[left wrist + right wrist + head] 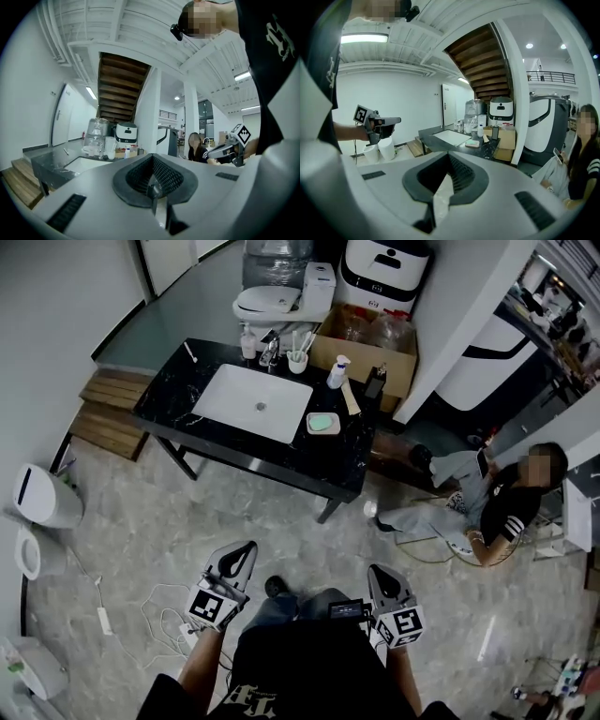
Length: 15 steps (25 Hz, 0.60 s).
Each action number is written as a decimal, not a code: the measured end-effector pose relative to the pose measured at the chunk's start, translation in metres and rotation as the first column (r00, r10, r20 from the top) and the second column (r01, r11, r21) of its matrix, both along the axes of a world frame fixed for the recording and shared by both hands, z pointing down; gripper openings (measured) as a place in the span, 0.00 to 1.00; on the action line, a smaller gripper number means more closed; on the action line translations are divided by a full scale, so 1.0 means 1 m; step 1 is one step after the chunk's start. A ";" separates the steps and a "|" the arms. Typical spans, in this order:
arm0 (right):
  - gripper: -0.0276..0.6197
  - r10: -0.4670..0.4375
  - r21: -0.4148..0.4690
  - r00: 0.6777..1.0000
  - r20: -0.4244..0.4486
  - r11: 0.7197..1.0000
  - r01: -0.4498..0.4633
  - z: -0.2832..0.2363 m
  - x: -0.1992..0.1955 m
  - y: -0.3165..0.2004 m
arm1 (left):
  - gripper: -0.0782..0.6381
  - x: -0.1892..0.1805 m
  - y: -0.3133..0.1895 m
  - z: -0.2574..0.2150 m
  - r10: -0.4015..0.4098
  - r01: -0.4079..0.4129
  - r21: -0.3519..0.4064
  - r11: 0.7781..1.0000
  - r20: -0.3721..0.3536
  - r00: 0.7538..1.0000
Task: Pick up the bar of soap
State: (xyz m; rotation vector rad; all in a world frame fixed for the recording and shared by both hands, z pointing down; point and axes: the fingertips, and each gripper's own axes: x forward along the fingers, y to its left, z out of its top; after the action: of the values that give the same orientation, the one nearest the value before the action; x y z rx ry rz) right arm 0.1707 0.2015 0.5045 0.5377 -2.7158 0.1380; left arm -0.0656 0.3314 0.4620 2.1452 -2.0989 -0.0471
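Note:
The bar of soap (323, 422) is pale green and lies in a white dish on the black counter (178, 385), just right of the white sink (253, 401). In the right gripper view the soap (472, 143) shows small and far off. Both grippers are held low near my body, well short of the counter. My left gripper (244, 552) (152, 187) is shut with nothing in it. My right gripper (380, 572) (440, 187) also has its jaws together and holds nothing. Each gripper view shows the other gripper held level beside it.
A person (497, 512) sits on the floor to the right of the counter. Bottles and a cup of brushes (298, 360) stand behind the sink. A cardboard box (375, 348), a toilet (272, 301), wooden steps (108, 404), white bins (47, 498) and floor cables (159, 615) surround it.

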 end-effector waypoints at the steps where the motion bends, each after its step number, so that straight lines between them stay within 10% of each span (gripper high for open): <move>1: 0.06 -0.001 0.006 1.000 -0.006 1.000 0.001 0.000 -0.008 -0.001 | 0.12 -0.009 0.000 0.000 -0.008 0.008 0.009 1.000 -0.010 1.000; 15: 0.06 0.030 0.015 0.999 -0.012 0.999 -0.030 0.003 -0.066 -0.043 | 0.12 -0.078 -0.020 0.001 -0.036 0.036 0.003 0.999 -0.010 0.999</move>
State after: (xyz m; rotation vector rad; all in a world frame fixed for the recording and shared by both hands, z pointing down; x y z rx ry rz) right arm 0.1049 0.1580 0.5077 0.5821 -2.6999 0.1228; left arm -0.1436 0.3114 0.4632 2.1046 -2.1336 -0.0643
